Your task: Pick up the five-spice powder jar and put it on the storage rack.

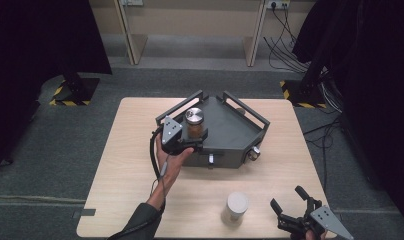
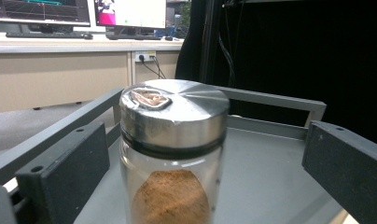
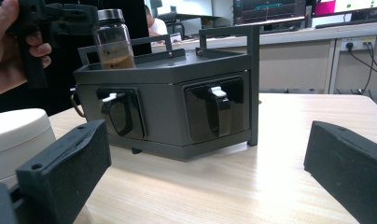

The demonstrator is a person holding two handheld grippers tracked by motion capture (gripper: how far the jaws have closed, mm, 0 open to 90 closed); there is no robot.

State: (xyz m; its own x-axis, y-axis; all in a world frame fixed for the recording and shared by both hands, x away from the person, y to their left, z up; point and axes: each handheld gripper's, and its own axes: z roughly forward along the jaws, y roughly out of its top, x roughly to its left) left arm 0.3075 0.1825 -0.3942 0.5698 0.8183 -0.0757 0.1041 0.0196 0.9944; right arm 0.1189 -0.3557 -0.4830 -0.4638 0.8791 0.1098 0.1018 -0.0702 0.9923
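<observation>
Left claw (image 1: 199,136) apart around spice jar (image 2: 172,154) on tray (image 1: 230,131) — dented lid up close; right claw (image 1: 290,204) apart.

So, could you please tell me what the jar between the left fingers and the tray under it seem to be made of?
The jar looks like clear glass, since brown powder shows through; its lid looks like brushed metal with a dented top. The tray seems matte grey painted metal, though coated plastic is possible.

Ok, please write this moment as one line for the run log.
left gripper: open around spice jar | jar: upright on grey rack | right gripper: open, idle | white jar: on table
</observation>
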